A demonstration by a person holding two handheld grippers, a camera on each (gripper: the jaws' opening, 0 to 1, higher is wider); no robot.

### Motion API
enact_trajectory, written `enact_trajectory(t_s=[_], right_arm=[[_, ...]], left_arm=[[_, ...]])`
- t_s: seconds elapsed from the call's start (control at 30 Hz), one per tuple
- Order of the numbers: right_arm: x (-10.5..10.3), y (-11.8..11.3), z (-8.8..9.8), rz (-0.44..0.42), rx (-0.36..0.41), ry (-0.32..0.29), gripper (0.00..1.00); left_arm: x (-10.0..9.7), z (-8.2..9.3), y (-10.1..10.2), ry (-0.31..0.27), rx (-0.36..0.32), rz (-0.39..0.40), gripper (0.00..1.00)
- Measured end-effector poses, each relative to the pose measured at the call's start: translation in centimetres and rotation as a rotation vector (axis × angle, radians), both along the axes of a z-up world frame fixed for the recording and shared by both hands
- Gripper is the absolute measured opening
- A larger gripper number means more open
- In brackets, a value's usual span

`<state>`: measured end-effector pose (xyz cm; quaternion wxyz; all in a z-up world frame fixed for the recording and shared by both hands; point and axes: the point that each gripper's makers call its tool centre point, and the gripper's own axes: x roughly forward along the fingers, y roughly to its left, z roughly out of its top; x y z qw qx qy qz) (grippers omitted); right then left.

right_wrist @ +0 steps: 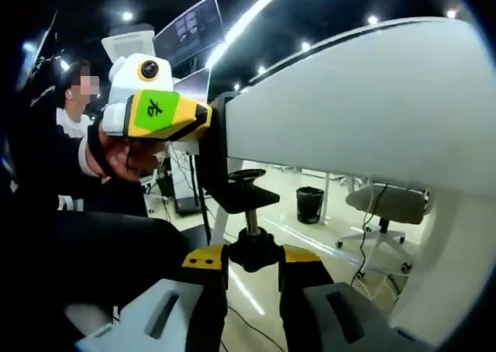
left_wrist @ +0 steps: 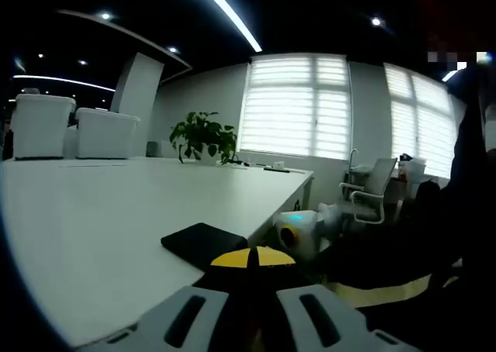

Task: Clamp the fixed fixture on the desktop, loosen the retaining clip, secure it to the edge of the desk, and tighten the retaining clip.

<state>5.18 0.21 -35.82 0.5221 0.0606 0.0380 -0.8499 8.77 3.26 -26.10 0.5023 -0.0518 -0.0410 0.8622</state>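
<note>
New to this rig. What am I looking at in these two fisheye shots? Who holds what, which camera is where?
There is no robot arm. A person holds a two-jaw gripper in each hand, and a camera rides on each gripper, looking forward along its jaws.

The left gripper view looks across the top of a white desk. The left gripper rises from the bottom of the picture, with the flat black top of the clamp resting on the desk edge just ahead of it. The right gripper shows below the edge. Two white bins and a plant stand at the far end.

The right gripper view looks from under the desk edge. Its jaws are closed on the black knob of the clamp's screw. A hand holds the left gripper at the clamp's top.
</note>
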Motion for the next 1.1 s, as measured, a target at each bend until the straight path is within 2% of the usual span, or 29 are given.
enact_trajectory(t_s=[0.17, 0.23, 0.37, 0.47, 0.53, 0.6, 0.63, 0.8, 0.83, 0.9, 1.0, 1.1], right_arm=[[-0.1, 0.2, 0.0, -0.003, 0.03, 0.004, 0.25], [-0.5, 0.5, -0.3, -0.042, 0.06, 0.001, 0.3], [-0.9, 1.0, -0.3, -0.099, 0.055, -0.032, 0.37], [-0.5, 1.3, 0.2, -0.136, 0.066, 0.022, 0.36], [-0.1, 1.8, 0.5, -0.205, 0.055, 0.03, 0.36], [0.7, 2.2, 0.8, -0.262, 0.052, 0.084, 0.43], [1.2, 2.5, 0.6, -0.299, 0.065, 0.091, 0.46], [2.0, 2.2, -0.2, -0.521, 0.065, 0.07, 0.45], [1.8, 2.0, -0.6, -0.601, 0.067, 0.058, 0.45], [1.9, 1.5, -1.0, -0.699, 0.051, 0.043, 0.45], [1.0, 0.6, -0.8, -0.785, 0.012, 0.045, 0.46], [0.1, 0.5, -0.5, -0.817, 0.026, 0.059, 0.45]], left_arm=[[0.0, 0.0, 0.0, -0.004, 0.002, -0.002, 0.01], [0.0, 0.0, 0.0, -0.003, 0.0, -0.004, 0.01], [0.0, 0.0, 0.0, -0.005, 0.004, -0.004, 0.01], [0.0, 0.0, 0.0, -0.007, 0.007, -0.004, 0.01], [0.0, 0.1, -0.1, -0.009, 0.011, -0.004, 0.01], [0.0, 0.1, -0.1, -0.008, 0.013, -0.005, 0.01], [0.0, 0.1, -0.1, -0.008, 0.015, -0.006, 0.01], [0.0, 0.2, -0.1, -0.008, 0.037, -0.006, 0.01], [0.0, 0.2, -0.1, -0.007, 0.04, -0.005, 0.01], [0.0, 0.3, -0.1, -0.008, 0.048, -0.004, 0.01], [0.1, 0.3, -0.1, -0.006, 0.047, -0.006, 0.01], [0.1, 0.2, -0.1, -0.005, 0.043, -0.008, 0.01]])
